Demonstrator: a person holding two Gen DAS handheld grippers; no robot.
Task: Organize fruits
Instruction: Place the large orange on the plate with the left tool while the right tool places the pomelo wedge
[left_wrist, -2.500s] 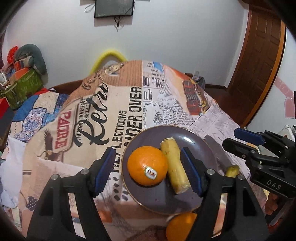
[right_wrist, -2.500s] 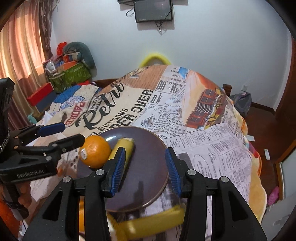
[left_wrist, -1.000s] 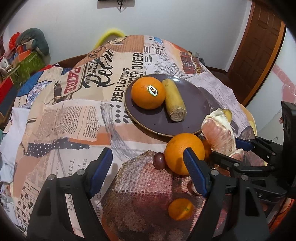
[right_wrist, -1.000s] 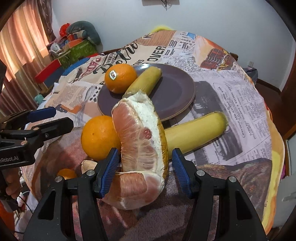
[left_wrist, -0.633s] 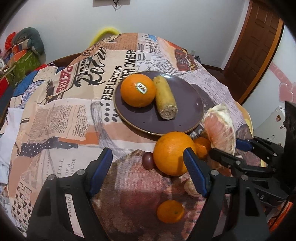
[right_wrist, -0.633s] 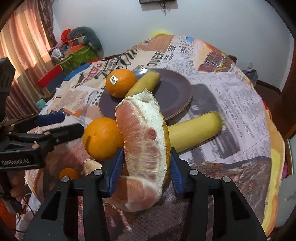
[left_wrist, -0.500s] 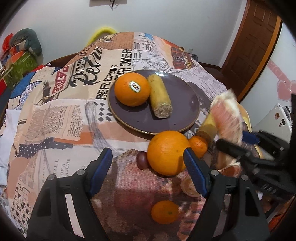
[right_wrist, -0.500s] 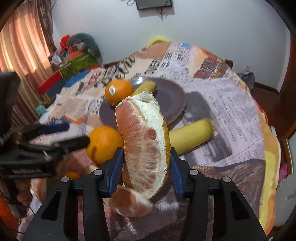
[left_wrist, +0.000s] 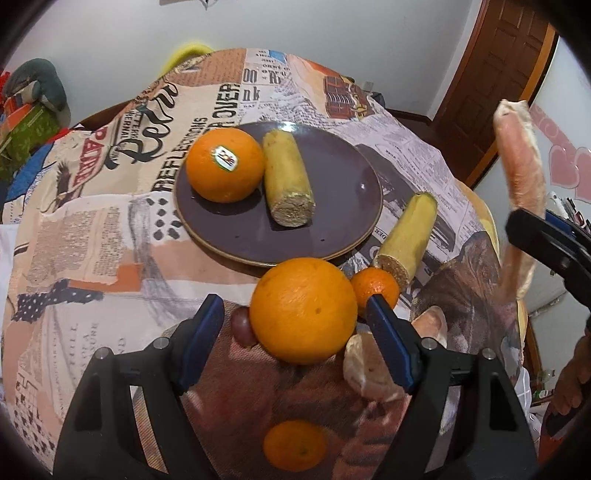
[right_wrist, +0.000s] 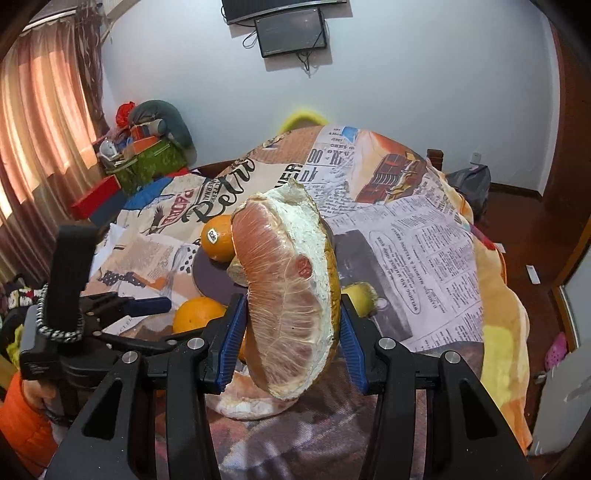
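My right gripper (right_wrist: 291, 332) is shut on a big peeled pomelo wedge (right_wrist: 284, 277) and holds it upright above the table; the left wrist view shows the wedge (left_wrist: 521, 177) lifted at the far right. My left gripper (left_wrist: 293, 304) is open, its blue pads on either side of a large orange (left_wrist: 303, 310) that rests on the cloth, with a gap on the left. Beyond it a dark plate (left_wrist: 332, 229) carries a stickered orange (left_wrist: 223, 164) and a banana piece (left_wrist: 286, 184).
Beside the plate lie a second banana piece (left_wrist: 406, 236), a small tangerine (left_wrist: 375, 286), a dark grape (left_wrist: 242, 326), loose pomelo pieces (left_wrist: 364, 363) and another tangerine (left_wrist: 295, 445) near me. The newspaper-print cloth (left_wrist: 92, 236) drops away at the table edges.
The right gripper has closed on the pomelo wedge and lifted it off the table. The left gripper has moved down and forward, so the large orange now lies between its jaws.
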